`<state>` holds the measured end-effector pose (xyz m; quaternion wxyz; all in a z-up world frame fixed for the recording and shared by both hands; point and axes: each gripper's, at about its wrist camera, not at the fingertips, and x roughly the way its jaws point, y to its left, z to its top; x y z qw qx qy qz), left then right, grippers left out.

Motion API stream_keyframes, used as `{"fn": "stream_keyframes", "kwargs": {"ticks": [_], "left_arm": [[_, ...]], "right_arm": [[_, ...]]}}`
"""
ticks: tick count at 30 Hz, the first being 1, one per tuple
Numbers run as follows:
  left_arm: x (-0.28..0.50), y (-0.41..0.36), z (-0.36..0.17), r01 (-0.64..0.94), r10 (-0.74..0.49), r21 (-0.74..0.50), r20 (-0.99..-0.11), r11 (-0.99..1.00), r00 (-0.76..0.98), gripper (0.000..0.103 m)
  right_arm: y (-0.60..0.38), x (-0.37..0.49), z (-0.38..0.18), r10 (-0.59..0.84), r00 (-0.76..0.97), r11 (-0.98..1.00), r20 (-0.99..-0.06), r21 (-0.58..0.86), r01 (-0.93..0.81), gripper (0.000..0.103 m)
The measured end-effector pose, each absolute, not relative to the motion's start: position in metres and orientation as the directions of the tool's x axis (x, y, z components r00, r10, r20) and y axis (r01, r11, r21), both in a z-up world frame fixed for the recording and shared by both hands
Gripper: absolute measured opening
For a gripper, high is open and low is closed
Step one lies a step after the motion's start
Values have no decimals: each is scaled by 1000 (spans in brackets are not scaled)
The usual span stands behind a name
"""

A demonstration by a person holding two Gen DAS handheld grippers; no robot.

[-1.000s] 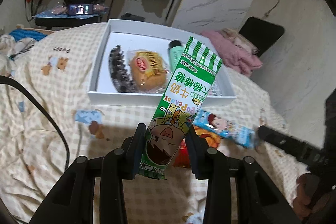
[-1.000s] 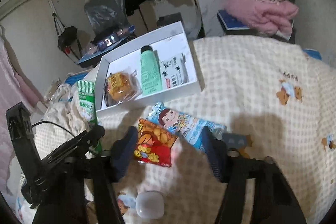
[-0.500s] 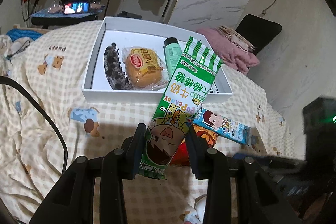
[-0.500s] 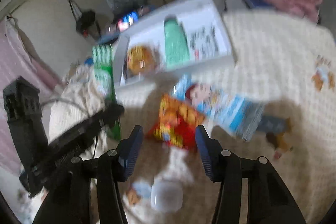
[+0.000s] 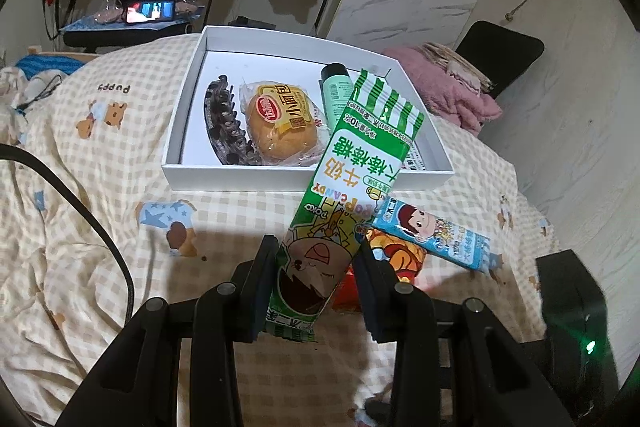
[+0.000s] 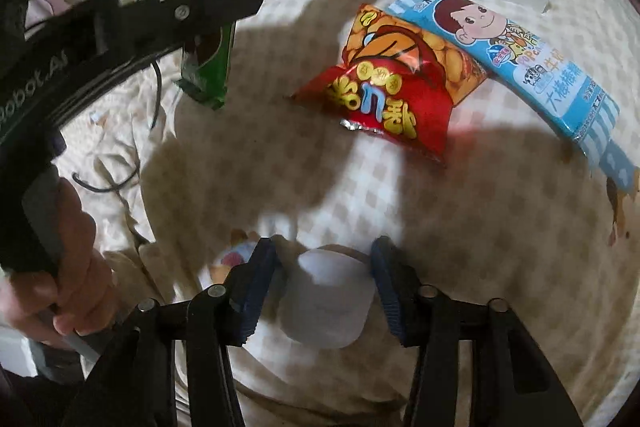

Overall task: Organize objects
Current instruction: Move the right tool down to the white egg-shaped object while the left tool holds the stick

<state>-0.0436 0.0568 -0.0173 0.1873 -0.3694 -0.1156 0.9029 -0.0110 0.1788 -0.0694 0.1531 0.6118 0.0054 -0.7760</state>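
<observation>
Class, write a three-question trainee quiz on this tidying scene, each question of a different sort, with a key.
1. True or false: the left gripper is shut on the green candy pack.
2. Which lies outside the white box? A) bread bun B) hair claw C) red snack bag
3. Fill in: the white case sits between the open ___ gripper's fingers.

Key: 1 true; 2 C; 3 right.
</observation>
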Motion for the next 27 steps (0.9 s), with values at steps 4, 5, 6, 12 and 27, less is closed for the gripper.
{"fn": "stream_keyframes", "kwargs": {"ticks": [4, 5, 6, 12, 27], "left_arm": [[-44, 56, -17, -253, 420, -341, -624, -905, -659, 41], [-44, 56, -17, -253, 420, -342, -624, -905, -659, 41], [-44, 56, -17, -252, 419, -341, -624, -906, -660, 41], [-45, 55, -18, -249, 424, -351, -627, -903, -653, 41], [-46, 53, -22, -241, 421, -353, -637, -904, -646, 41]], "right_arm": [[187, -13, -56, -223, -248, -960, -943, 169, 222, 42], [190, -14, -52, -223, -266, -962, -938, 167, 217, 42], [193, -15, -45, -233, -294, -962, -927, 175, 209, 42], [210, -21, -20, -280, -473, -959, -835, 226, 168, 35], [225, -7, -33, -262, -515, -962, -816, 261, 76, 68]]}}
